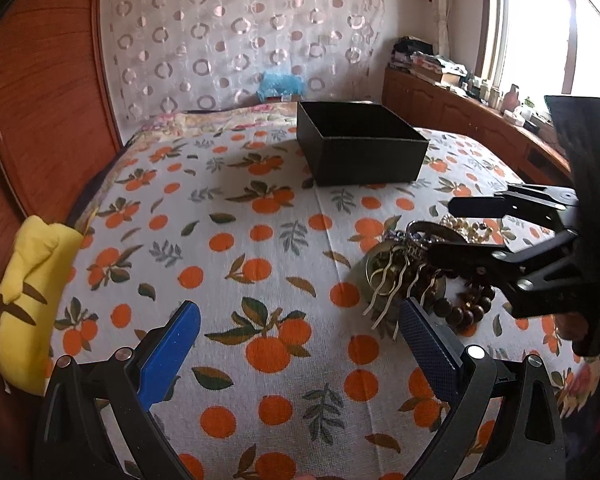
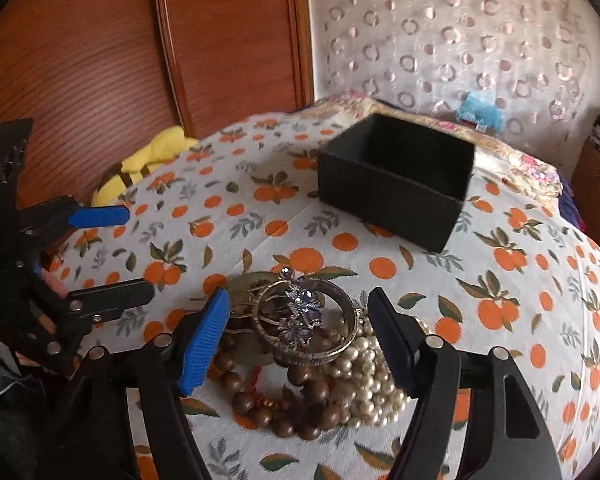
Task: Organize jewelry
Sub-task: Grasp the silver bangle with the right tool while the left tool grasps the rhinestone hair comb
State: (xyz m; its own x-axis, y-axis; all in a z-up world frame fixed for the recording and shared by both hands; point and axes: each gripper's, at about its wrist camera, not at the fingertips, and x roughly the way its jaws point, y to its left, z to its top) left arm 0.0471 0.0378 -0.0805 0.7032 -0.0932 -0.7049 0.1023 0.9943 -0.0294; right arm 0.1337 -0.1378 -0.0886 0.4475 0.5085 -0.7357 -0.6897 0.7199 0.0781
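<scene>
We have the jewelry heaped in one pile [image 2: 300, 344] on the bed [image 1: 260, 240], and our right claw [image 2: 296, 336] is spread wide with a finger on each side of the pile's top, empty so far; we judge it is lined up this way to close on the ornate bangle [image 2: 304, 320] with the purple flower piece [image 2: 300, 308], which sits highest and is the easiest thing to lift clear of the rest. Beneath it lie the brown wooden beads [image 2: 284, 404] and, to the right, the strand of pearls [image 2: 372, 364], tangled closely enough that anything pulled up may drag a neighbour along. From the left wrist view we also see wavy metal hairpins [image 1: 384, 284] poking out of the pile's near side. Our left claw [image 1: 300, 344] hangs wide open over bare bedspread, just left of the pile, holding nothing; it looks parked where it can steady or take a piece if needed. The black box [image 1: 360, 144] stands open and apparently empty farther up the bed, well apart from the pile, and we take it to be where the pieces should go. The bedspread is white with oranges and leaves, soft and slightly creased. A wooden headboard [image 2: 140, 60], a yellow plush toy [image 1: 32, 292], a circle-patterned curtain [image 1: 240, 32], and a cluttered wooden cabinet [image 1: 460, 100] under a bright window [image 1: 540, 28] surround us.
</scene>
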